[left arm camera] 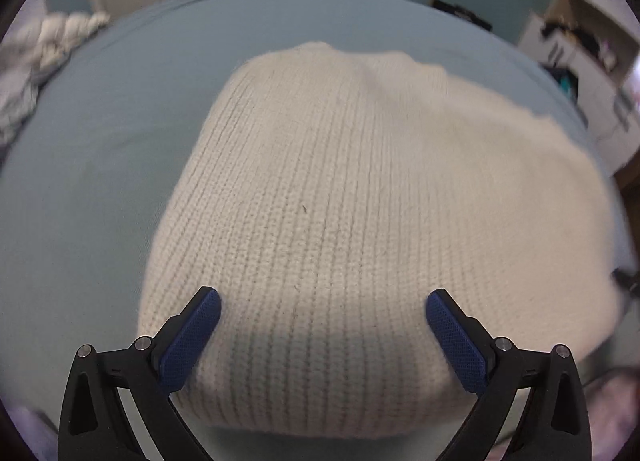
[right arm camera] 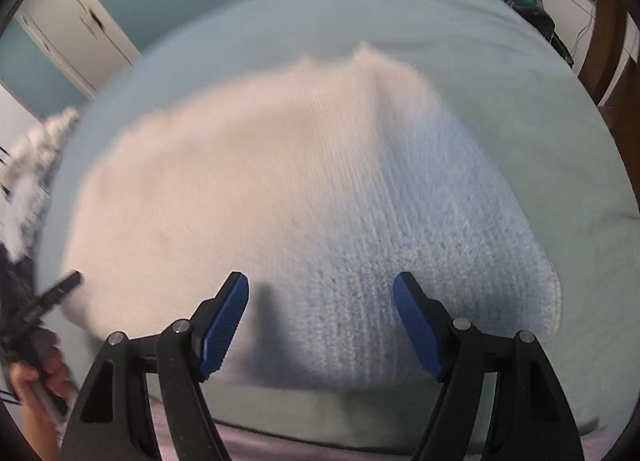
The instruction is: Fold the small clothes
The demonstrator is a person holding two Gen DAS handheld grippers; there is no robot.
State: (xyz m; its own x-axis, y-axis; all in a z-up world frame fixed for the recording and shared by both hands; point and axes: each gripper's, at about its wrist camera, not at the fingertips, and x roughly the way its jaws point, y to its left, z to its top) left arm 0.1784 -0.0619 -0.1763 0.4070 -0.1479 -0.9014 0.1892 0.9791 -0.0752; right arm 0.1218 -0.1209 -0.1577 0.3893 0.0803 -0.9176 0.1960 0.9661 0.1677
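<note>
Ahead of our left gripper (left arm camera: 323,307) a cream ribbed-knit sweater (left arm camera: 360,189), soft and matt, beneath it a smooth pale-blue cloth sheet (left arm camera: 100,141), our fingers' pads (left arm camera: 192,341) blue textured rubber, arms matt black plastic

Left tool (left arm camera: 323,303): black triangular arms with cut-out slots, silver round screws at the pivots, dark blue textured pads (left arm camera: 192,341). Right tool (right arm camera: 321,291): same black frame, brighter blue ribbed pads (right arm camera: 224,327). Bare-skinned hand (right arm camera: 38,381) at lower left.
</note>
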